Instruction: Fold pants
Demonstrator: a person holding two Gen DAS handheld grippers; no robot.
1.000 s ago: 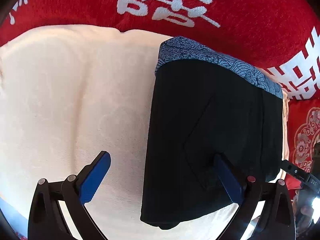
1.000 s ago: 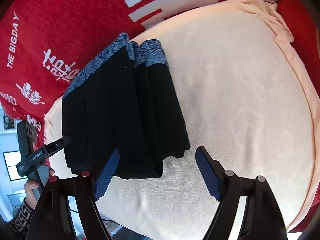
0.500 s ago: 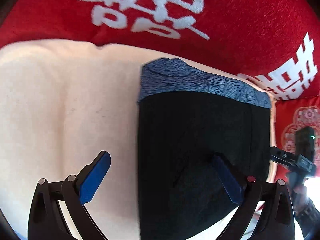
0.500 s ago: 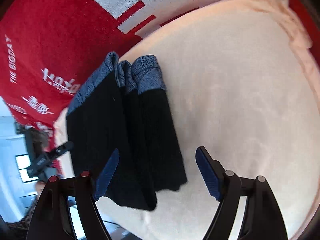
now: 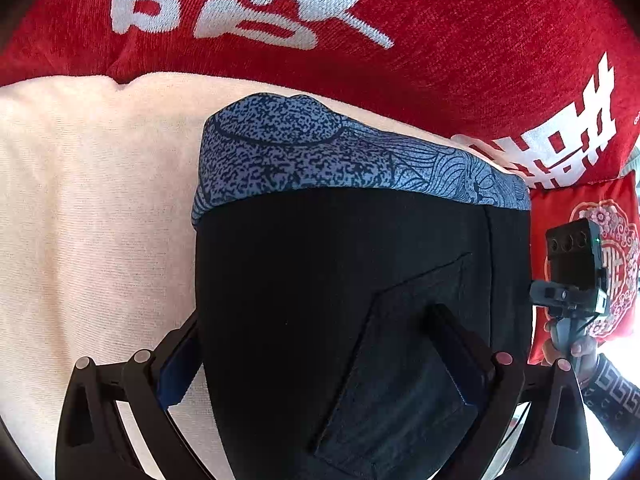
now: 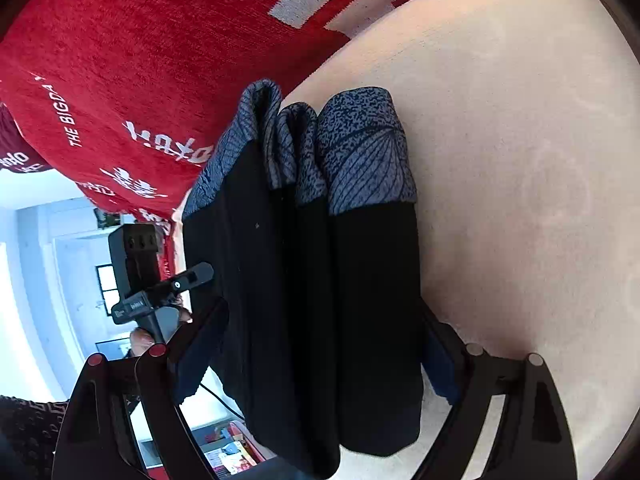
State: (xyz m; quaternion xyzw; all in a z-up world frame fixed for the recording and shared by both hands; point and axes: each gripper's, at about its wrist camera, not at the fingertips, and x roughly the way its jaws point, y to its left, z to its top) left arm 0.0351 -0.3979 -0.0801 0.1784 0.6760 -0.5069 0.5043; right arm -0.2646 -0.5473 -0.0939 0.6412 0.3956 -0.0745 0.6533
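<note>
Black pants (image 5: 328,300) folded in a stack on a cream cover (image 5: 92,208), left gripper (image 5: 320,364) and right gripper (image 6: 316,360) each spread wide astride it, red blanket (image 5: 440,32) behind.

We log a home setting: a red woven blanket (image 5: 440,40) with white characters, a cream bed cover (image 6: 520,160), a white-walled room with a window (image 6: 106,280) beyond.
</note>
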